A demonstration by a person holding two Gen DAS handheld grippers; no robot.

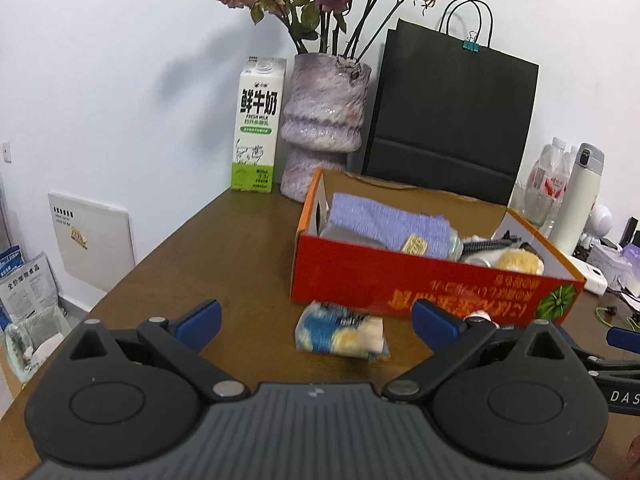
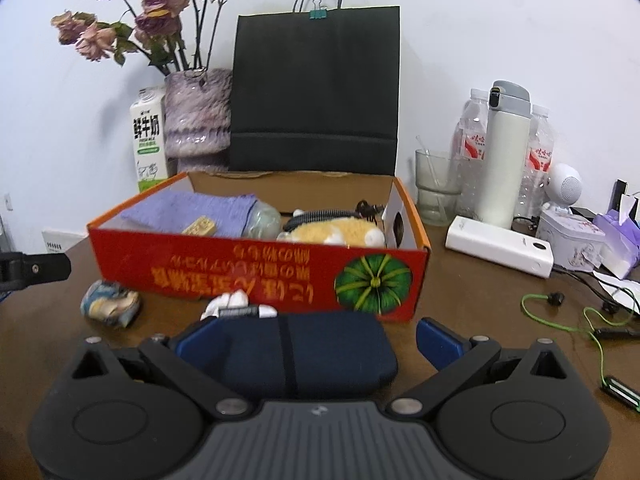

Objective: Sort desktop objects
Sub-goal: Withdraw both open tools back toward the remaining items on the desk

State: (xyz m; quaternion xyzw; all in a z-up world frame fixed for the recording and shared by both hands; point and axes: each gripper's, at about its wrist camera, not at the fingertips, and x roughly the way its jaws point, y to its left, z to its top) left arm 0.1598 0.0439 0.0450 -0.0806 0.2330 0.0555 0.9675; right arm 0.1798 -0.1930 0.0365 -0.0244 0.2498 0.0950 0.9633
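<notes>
Left tongs (image 1: 316,320) spread over crumpled wrapper (image 1: 340,334), right tongs (image 2: 318,336) spread around soft navy pouch (image 2: 304,350), glossy red cardboard box (image 2: 256,276)

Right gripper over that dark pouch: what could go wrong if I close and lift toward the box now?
The right gripper is open around the dark pouch, which sits hard against the red box; lifting could catch the wall. A small white item lies just beyond and may be knocked. The left gripper, open over the crumpled packet, is close enough to collide.
</notes>
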